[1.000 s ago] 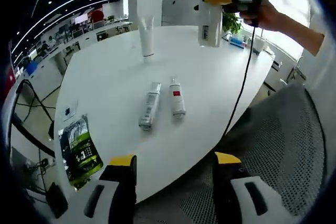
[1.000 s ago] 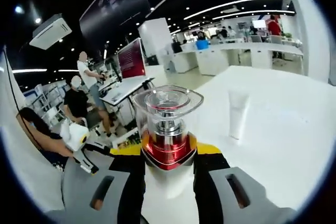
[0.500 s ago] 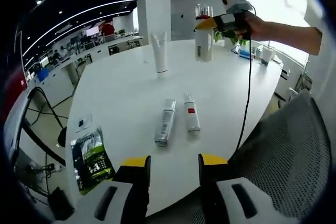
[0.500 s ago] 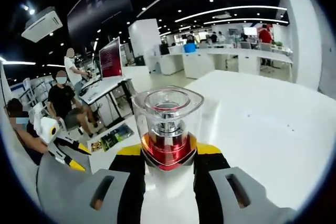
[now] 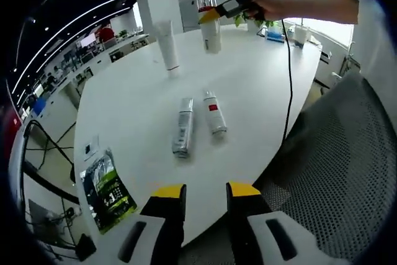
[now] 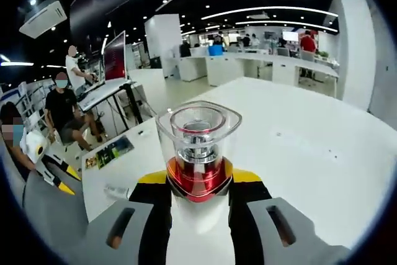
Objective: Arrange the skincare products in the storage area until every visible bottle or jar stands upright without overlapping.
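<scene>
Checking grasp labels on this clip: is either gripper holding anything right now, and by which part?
The right gripper holds the pump bottle, its fingers clamped on the neck just below the red collar. The left gripper holds nothing.

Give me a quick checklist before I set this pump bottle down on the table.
1. Right gripper shut on the pump bottle: ok.
2. Pump bottle upright in the left gripper view: ok.
3. Bare table under it: ok.
4. White tube standing: ok.
5. Silver tube and red-label tube upright: not ok, both lie flat.
6. Left gripper free: ok, holds nothing.
</scene>
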A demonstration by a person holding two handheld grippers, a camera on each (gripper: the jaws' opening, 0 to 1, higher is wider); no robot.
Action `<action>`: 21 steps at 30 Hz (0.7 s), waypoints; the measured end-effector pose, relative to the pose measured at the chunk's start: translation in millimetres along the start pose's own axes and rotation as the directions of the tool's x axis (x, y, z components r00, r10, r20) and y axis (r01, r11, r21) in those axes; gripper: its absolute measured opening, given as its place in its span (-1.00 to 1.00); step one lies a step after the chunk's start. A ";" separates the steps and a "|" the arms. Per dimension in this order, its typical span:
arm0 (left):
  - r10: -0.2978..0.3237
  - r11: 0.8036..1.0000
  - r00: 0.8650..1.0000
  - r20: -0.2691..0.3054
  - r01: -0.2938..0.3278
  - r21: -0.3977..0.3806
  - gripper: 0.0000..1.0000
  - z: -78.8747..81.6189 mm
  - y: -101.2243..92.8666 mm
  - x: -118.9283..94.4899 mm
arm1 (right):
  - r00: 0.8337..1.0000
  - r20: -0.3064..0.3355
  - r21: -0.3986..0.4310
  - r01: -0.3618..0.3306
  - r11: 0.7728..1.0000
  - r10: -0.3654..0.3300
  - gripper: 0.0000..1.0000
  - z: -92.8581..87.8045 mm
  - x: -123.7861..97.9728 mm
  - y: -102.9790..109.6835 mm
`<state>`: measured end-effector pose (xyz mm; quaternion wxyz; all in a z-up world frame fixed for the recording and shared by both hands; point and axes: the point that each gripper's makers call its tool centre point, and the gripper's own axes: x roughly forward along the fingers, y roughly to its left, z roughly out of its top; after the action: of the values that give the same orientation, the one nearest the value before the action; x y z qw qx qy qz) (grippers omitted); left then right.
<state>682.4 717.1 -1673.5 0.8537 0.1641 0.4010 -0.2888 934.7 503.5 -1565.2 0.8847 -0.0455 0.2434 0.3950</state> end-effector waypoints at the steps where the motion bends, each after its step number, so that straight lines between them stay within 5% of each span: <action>1: -0.001 1.000 1.000 -0.007 0.001 -0.002 -0.47 -1.2 0.0 0.3 | 1.000 -0.003 -0.002 0.009 1.000 -0.009 -0.37 -1.3 2.4 -4.8; 13: 0.004 1.000 1.000 -0.023 -0.004 -0.005 -0.46 -5.6 1.7 1.2 | 0.998 0.002 -0.120 0.064 0.991 -0.064 -0.37 -2.4 28.0 -39.2; 21: -0.004 1.000 0.999 -0.053 0.005 0.019 -0.47 -10.6 0.1 1.7 | 0.998 -0.014 -0.111 0.052 0.993 -0.054 -0.37 -5.6 50.3 -50.2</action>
<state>677.1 722.1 -1681.5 0.8405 0.1789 0.4210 -0.2903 997.3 501.6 -1599.3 0.8888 -0.1041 0.2275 0.3840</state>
